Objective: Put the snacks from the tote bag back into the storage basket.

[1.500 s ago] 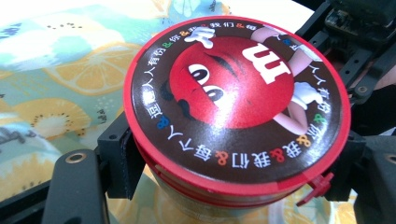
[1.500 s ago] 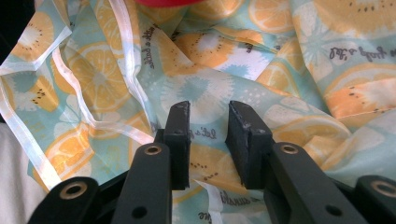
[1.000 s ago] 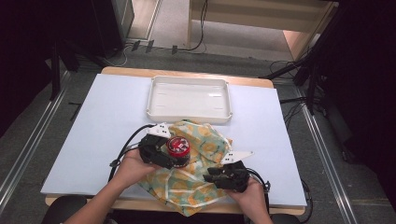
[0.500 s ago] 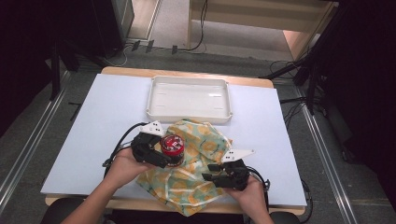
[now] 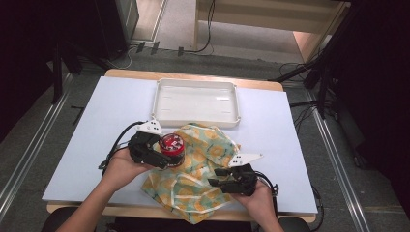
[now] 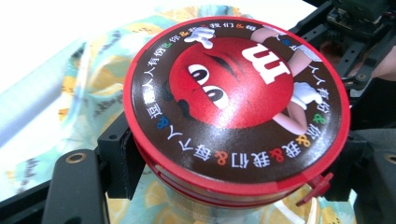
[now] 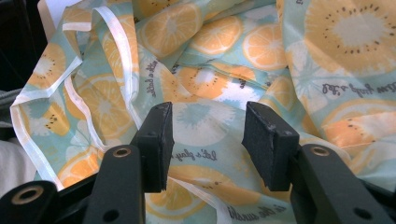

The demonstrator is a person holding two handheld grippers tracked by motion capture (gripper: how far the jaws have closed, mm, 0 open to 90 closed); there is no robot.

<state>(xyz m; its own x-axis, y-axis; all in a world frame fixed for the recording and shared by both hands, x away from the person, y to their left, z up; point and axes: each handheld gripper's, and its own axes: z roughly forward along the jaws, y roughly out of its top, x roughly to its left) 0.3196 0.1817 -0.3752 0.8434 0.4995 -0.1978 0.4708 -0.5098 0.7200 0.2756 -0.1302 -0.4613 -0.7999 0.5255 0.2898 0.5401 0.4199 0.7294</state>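
While the high view looks down, left gripper (image 5: 162, 153) clamps the red-lidded tin (image 5: 171, 146) above the fruit-print cloth (image 5: 193, 174); white tray (image 5: 196, 116) beyond. Left gripper view: jaws pinch the tin's (image 6: 236, 107) sides. Right gripper view: right gripper (image 7: 208, 144) jaws, just opened, stand apart over cloth (image 7: 210, 60), holding nothing.

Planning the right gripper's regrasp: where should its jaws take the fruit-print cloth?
Take the white-hemmed edge fold of the fruit-print cloth: it stands up as a ridge the open right gripper can straddle from above; the flat middle likely offers nothing to pinch.
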